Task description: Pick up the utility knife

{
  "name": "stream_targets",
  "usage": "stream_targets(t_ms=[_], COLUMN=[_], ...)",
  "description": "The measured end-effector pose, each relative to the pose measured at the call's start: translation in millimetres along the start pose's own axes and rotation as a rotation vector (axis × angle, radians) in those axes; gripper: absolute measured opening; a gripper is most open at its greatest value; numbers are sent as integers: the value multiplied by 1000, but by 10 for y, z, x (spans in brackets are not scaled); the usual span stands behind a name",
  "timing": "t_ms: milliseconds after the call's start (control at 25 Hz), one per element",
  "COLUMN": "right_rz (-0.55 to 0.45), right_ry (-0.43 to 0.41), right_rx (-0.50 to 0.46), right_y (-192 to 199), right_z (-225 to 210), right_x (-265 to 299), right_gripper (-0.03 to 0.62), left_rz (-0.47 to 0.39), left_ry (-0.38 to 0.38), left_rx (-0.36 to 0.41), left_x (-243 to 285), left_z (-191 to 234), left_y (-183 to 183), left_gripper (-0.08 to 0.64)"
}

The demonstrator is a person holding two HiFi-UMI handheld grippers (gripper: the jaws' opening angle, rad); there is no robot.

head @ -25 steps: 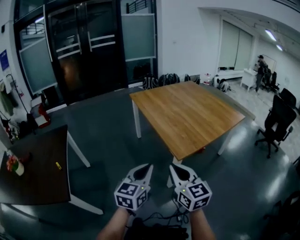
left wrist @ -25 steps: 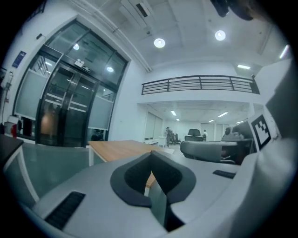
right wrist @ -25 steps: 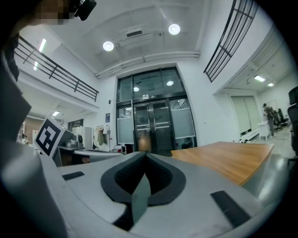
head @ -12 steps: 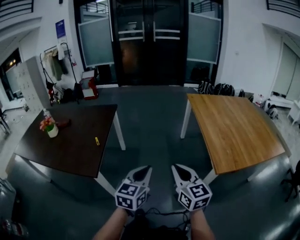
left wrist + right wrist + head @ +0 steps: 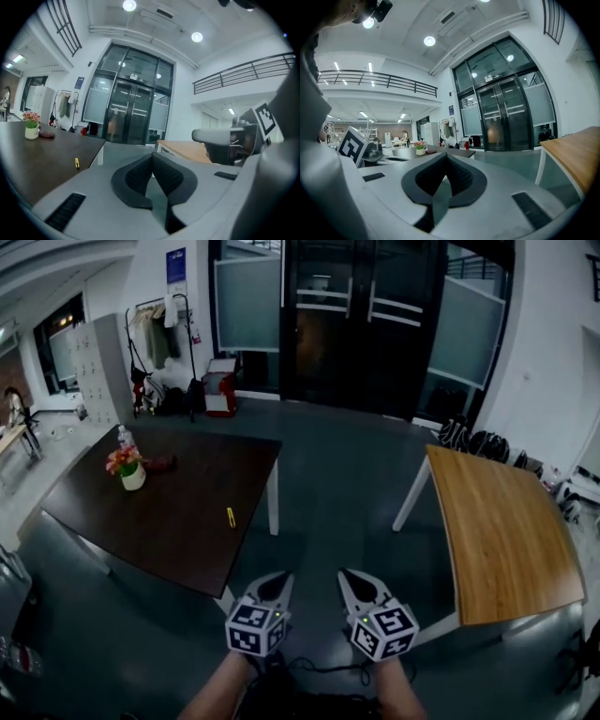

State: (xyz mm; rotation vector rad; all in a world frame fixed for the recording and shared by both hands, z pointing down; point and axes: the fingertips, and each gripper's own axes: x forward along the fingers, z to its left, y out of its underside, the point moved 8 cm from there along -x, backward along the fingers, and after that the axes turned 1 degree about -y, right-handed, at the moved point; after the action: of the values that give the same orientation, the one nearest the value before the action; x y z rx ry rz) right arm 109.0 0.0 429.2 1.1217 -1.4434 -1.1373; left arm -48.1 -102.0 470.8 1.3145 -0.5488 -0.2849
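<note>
The utility knife [image 5: 230, 517] is small and yellow and lies near the right edge of a dark brown table [image 5: 169, 521]. In the left gripper view the knife [image 5: 77, 162] shows far off to the left on that table [image 5: 37, 159]. My left gripper [image 5: 275, 579] and right gripper [image 5: 353, 577] are held side by side low in the head view, over the grey floor, well short of the table. Both are shut with nothing between the jaws, as the left gripper [image 5: 152, 157] and right gripper [image 5: 445, 157] show in their own views.
A flower pot [image 5: 128, 470], a bottle [image 5: 121, 436] and a dark object [image 5: 161, 463] stand at the dark table's far side. A wooden table [image 5: 506, 535] is at the right. Black glass doors [image 5: 361, 320] lie ahead, and a coat rack [image 5: 159, 334] at the left wall.
The view has swung left: the dark table with the knife has come from the left edge toward the middle, and the wooden table has slid right. Both grippers stay shut, side by side.
</note>
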Motion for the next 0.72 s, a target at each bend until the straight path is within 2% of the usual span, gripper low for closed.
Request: stream_targets(t_ms=[360, 520, 720], right_rz=[51, 59, 77], right_ry=[-81, -90, -129], right_rx=[17, 19, 0], right_y=[8, -4, -76], right_z=[-9, 27, 27], right_x=[1231, 1766, 2210], right_gripper=[11, 11, 11], left_rz=[0, 33, 56], left_ry=[-118, -157, -229], left_rx=[-28, -53, -80], left_x=[537, 719, 914], left_z=[1178, 1640, 2011], left_y=[-35, -12, 17], left_gripper=[6, 6, 6])
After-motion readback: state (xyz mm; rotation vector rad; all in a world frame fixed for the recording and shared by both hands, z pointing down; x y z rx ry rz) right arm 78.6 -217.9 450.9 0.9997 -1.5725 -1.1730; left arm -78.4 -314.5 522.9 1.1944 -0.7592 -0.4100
